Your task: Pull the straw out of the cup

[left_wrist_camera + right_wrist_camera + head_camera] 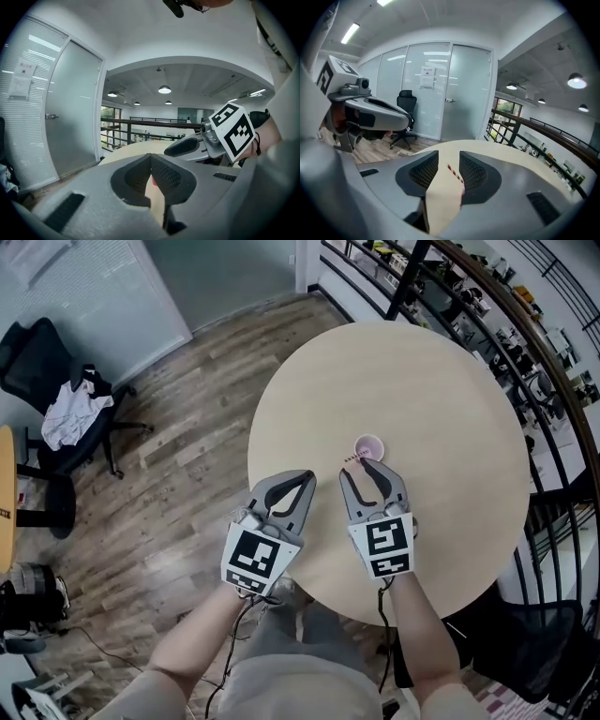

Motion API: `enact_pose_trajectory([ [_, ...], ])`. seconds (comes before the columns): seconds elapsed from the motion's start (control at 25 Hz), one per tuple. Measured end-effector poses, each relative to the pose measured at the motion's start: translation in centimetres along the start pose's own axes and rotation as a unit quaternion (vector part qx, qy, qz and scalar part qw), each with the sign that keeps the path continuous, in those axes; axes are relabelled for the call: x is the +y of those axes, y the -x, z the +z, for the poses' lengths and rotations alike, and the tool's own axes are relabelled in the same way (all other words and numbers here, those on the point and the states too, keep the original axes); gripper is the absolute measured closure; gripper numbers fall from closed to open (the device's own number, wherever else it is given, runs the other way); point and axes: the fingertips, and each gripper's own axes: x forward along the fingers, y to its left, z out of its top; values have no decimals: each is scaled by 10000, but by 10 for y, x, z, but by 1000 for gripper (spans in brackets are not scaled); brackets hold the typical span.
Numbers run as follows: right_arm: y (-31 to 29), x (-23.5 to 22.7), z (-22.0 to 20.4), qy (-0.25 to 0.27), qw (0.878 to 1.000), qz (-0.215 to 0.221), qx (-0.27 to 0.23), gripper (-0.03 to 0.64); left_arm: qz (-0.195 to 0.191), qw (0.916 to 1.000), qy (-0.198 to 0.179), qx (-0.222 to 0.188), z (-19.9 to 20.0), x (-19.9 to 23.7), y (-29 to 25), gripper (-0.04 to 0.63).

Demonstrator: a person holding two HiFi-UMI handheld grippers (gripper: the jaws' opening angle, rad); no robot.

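A small pink cup (369, 445) stands upright near the middle of the round, pale wooden table (441, 390). A red-and-white striped straw (353, 458) pokes out of it toward me. My right gripper (357, 468) is just short of the cup and open; the straw (454, 174) shows in the gap between its pads (474, 171), which do not press on it. My left gripper (307, 476) is to its left above the table's near edge, its tips meeting and nothing between them. From the left gripper view (151, 156) the cup is hidden; the right gripper (186, 146) shows beside it.
A black office chair (52, 381) with a white cloth on it stands on the wood floor at far left. A dark railing (525, 343) with cluttered shelves behind it curves round the table's far right side. Another black chair (539, 638) sits at lower right.
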Motion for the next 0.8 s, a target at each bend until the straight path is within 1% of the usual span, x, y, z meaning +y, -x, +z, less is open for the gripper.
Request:
enact_pose_trajectory([
  [0.12, -20, 1, -19, 237, 9994, -61, 232, 488, -43, 9998, 63, 158, -19, 1, -12, 581],
  [0.28, -43, -5, -26, 668, 9967, -299, 347, 489, -53, 9992, 200, 332, -40, 7, -29, 581],
  [0.36, -52, -7, -31, 768, 9956, -357, 406, 489, -60, 9989, 282, 379, -48, 7, -34, 581],
  [0.48, -60, -10, -37, 505, 9967, -512, 372, 493, -144, 9981, 298, 516, -62, 7, -37, 581],
  [0.56, -62, -9, -39, 338, 9972, -595, 309, 545, -192, 9974, 298, 634, -70, 10, -34, 581],
  [0.6, -62, -8, -39, 297, 9972, -628, 271, 552, -187, 9971, 309, 670, -73, 12, -31, 581],
  [0.8, -52, -19, -20, 163, 9944, -1035, -162, 580, -128, 9969, 272, 724, -75, 24, -24, 581],
])
